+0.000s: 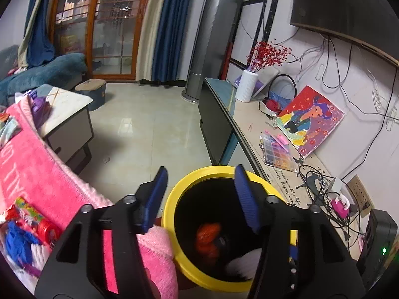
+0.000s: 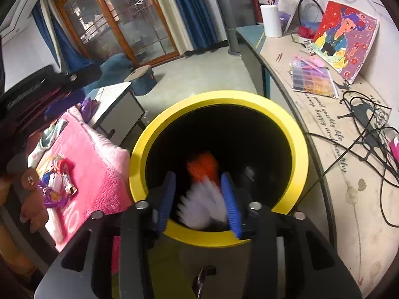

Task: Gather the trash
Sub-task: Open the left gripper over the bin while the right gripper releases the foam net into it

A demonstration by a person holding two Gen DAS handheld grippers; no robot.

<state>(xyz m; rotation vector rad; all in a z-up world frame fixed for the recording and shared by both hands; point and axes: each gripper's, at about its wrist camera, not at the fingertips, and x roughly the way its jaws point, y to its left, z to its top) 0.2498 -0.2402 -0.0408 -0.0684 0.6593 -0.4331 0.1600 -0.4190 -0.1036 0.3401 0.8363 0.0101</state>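
Note:
A black bin with a yellow rim (image 1: 172, 199) (image 2: 298, 137) stands between the pink blanket and the cabinet. Inside lie an orange crumpled piece (image 1: 208, 239) (image 2: 202, 165) and a white piece (image 1: 243, 265). My left gripper (image 1: 200, 172) is open above the bin's far rim, with nothing between its fingers. My right gripper (image 2: 198, 177) hangs over the bin's mouth, jaws apart. The white piece (image 2: 202, 204) shows blurred between and below its fingers, and the pads do not press on it. Colourful wrappers (image 1: 37, 218) (image 2: 62, 179) lie on the pink blanket (image 1: 45, 174) (image 2: 94, 164).
To the right runs a long cabinet top (image 1: 249, 122) (image 2: 324, 149) with tangled cables (image 1: 321, 194), a bead box (image 1: 276, 149), a painting (image 1: 311, 117) and a white vase (image 1: 245, 86). A low table (image 1: 67, 114) and a stool (image 1: 92, 87) stand on the tiled floor. A brown teddy (image 2: 30, 186) lies by the blanket.

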